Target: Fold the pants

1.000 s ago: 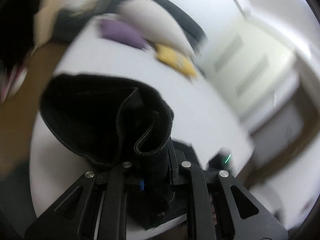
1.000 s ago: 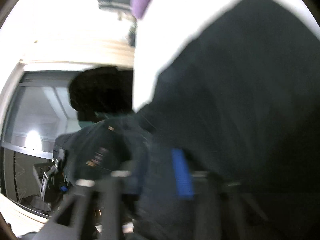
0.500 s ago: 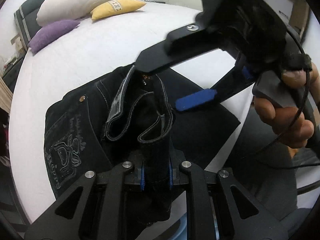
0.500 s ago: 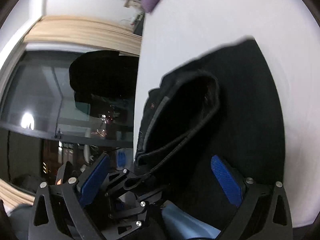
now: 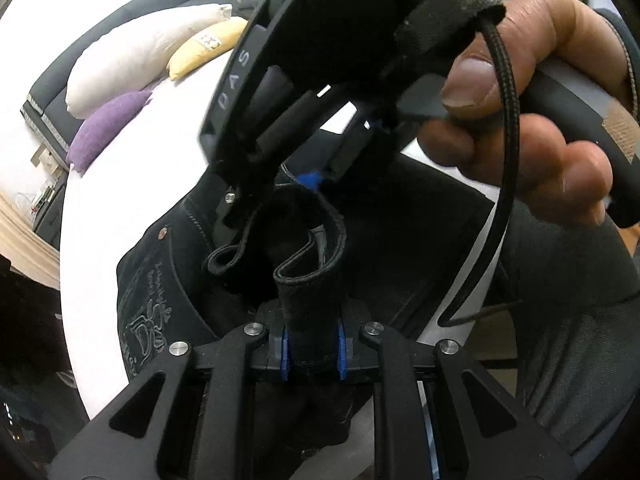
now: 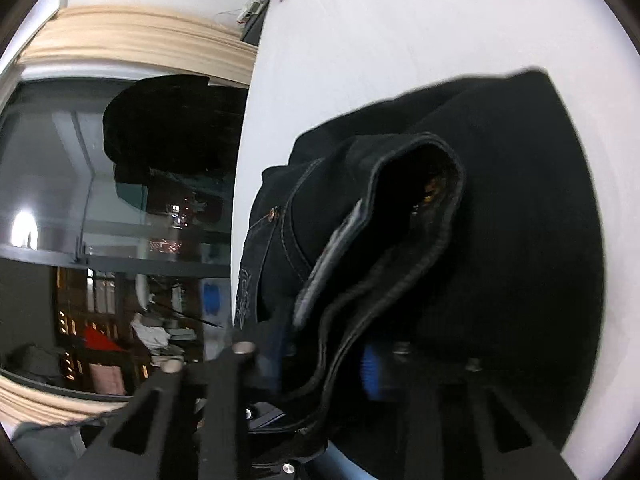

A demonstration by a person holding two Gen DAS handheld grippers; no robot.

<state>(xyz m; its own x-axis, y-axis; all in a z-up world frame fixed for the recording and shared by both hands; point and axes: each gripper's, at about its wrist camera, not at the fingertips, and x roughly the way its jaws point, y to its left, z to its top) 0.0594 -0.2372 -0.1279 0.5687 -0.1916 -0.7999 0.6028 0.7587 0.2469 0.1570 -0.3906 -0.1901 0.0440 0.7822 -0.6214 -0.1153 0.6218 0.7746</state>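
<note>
Black jeans (image 5: 160,280) with an embroidered back pocket lie bunched at the near edge of a white bed (image 5: 120,160). My left gripper (image 5: 311,354) is shut on the folded waistband, which stands up between its blue pads. My right gripper (image 5: 280,196), held by a hand (image 5: 520,120), reaches in from above over the waistband. In the right wrist view the right gripper (image 6: 324,364) has closed around a waistband fold (image 6: 380,260), with a blue pad (image 6: 370,372) showing at the cloth's right side.
A white pillow (image 5: 136,60), a yellow pillow (image 5: 200,48) and a purple pillow (image 5: 108,124) lie at the bed's head. A dark window (image 6: 120,200) and beige curtains (image 6: 140,44) are to the left of the bed.
My right gripper moved down onto the waistband and its jaws narrowed from wide open to around the cloth. My left gripper kept its hold.
</note>
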